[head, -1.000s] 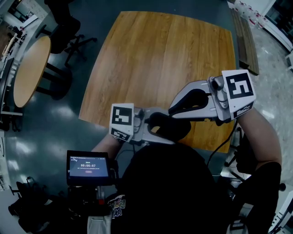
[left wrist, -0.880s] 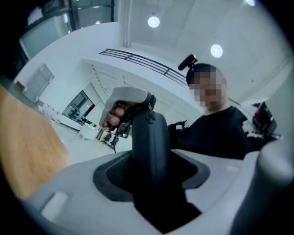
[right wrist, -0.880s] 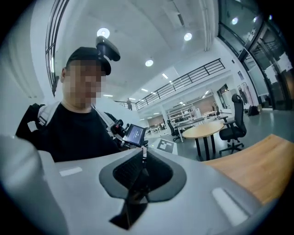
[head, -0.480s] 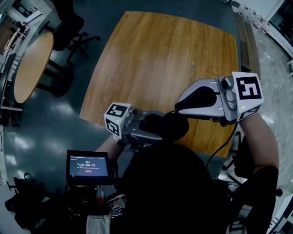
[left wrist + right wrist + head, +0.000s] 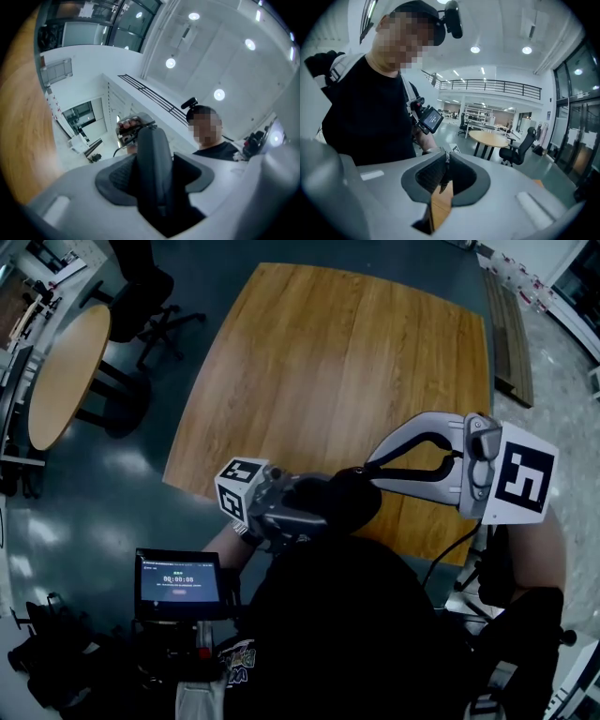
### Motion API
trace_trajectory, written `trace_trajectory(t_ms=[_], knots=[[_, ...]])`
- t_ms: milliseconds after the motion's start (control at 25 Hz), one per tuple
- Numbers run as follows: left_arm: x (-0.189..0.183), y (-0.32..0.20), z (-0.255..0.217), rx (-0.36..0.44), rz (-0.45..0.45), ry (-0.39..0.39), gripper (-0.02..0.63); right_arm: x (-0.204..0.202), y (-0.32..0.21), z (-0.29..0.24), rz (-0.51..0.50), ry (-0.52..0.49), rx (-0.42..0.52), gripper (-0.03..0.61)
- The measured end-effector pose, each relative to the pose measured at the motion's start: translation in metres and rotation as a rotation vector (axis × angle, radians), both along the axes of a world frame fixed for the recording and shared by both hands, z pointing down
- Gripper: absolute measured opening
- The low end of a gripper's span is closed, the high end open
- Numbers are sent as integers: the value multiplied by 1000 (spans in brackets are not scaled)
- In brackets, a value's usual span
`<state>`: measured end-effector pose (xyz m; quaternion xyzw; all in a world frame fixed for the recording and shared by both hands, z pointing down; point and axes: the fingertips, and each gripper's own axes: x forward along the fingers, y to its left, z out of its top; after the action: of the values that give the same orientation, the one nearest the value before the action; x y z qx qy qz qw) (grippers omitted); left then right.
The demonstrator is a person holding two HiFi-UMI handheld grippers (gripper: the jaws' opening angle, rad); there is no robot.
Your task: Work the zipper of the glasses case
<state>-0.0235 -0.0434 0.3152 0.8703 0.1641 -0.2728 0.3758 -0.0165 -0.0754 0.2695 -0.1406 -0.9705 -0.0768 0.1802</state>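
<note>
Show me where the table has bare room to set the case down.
Nearly the whole light-brown wooden table is bare: the far half, the middle and the left side down to its near-left corner. Only the near-right edge is crowded, where the left tongs grip the dark glasses case and the right tongs pinch its zipper pull.

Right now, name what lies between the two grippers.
The dark glasses case, seen in the head view: the left gripper clamps it, and the right gripper pinches a small tab, likely its zipper pull.
</note>
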Motion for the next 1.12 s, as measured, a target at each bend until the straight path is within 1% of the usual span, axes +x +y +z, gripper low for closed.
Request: trace_trajectory(t_ms=[80, 240, 320, 440, 600, 720, 840, 1000, 1120], knots=[[-6, -5, -1, -20, -26, 28, 245, 7, -3, 1, 31, 6, 16, 26], [-16, -20, 1, -60, -102, 62, 245, 14, -8, 8, 89, -45, -40, 16], [-16, -25, -1, -79, -118, 87, 247, 14, -14, 7, 138, -100, -70, 6], [-15, -30, -2, -110, -129, 109, 247, 14, -21, 7, 200, -165, -57, 5], [-15, -33, -2, -166, -133, 143, 247, 16, -26, 8, 266, -230, -12, 5], [-17, -45, -3, -232, -198, 198, 247, 18, -31, 8, 354, -286, 47, 5], [-27, -61, -1, -312, -285, 267, 247, 17, -25, 19, 425, -318, 59, 4], [-34, -80, 0, -398, -351, 289, 249, 14, -17, 38, 471, -330, 9, 5], [-35, -87, 0, -434, -397, 295, 249, 13, -13, 46, 496, -343, -31, 5]])
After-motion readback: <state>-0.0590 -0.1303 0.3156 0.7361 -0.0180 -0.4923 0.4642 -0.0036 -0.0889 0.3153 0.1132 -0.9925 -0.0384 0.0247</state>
